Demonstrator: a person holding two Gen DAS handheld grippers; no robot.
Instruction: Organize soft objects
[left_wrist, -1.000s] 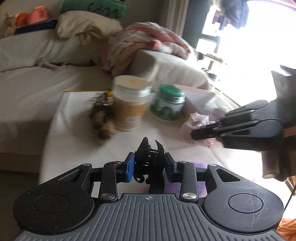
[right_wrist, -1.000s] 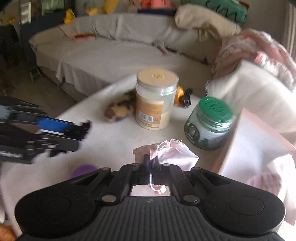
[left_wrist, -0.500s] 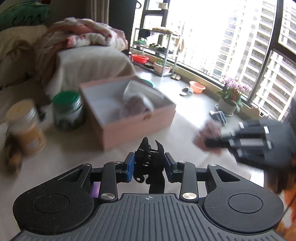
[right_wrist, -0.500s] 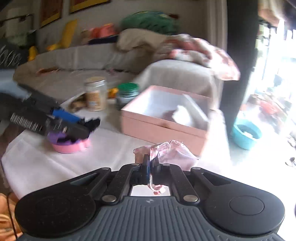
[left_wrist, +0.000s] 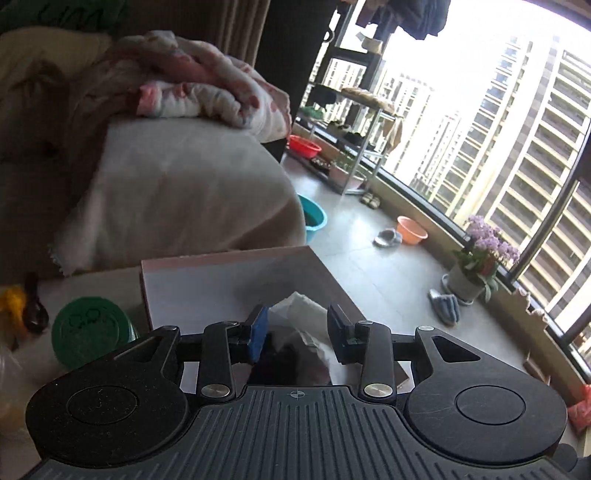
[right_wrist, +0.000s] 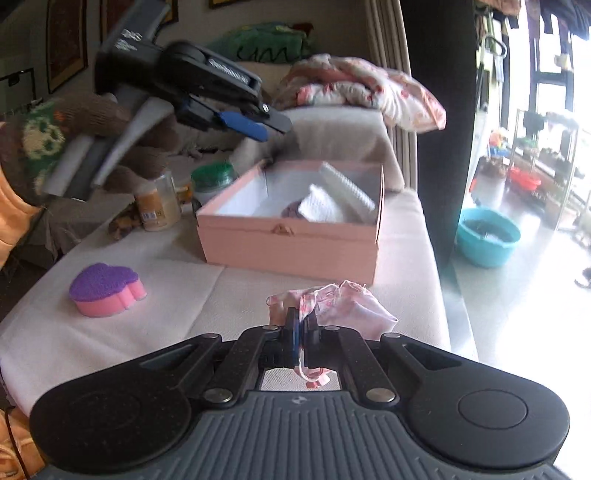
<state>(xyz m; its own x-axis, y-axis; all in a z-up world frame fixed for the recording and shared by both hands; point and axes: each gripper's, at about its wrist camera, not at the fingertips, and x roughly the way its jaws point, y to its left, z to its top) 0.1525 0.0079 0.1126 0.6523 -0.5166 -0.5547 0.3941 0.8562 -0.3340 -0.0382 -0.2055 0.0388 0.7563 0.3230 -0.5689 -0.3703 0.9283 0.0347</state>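
Release done: my left gripper (left_wrist: 297, 328) hangs over the pink box (right_wrist: 291, 236), jaws apart and empty, where a second ago they pinched a black hair claw clip. A dark shape under them beside the white cloth (left_wrist: 303, 314) is probably the clip, so I judge it boxed. My right gripper (right_wrist: 301, 325) is clamped on the pink floral cloth (right_wrist: 340, 306), short of the box, same as before. Heart-shaped sponge (right_wrist: 107, 290) sits ahead-left on the table, not yet packed. Earlier views faced the jars; now both face the box.
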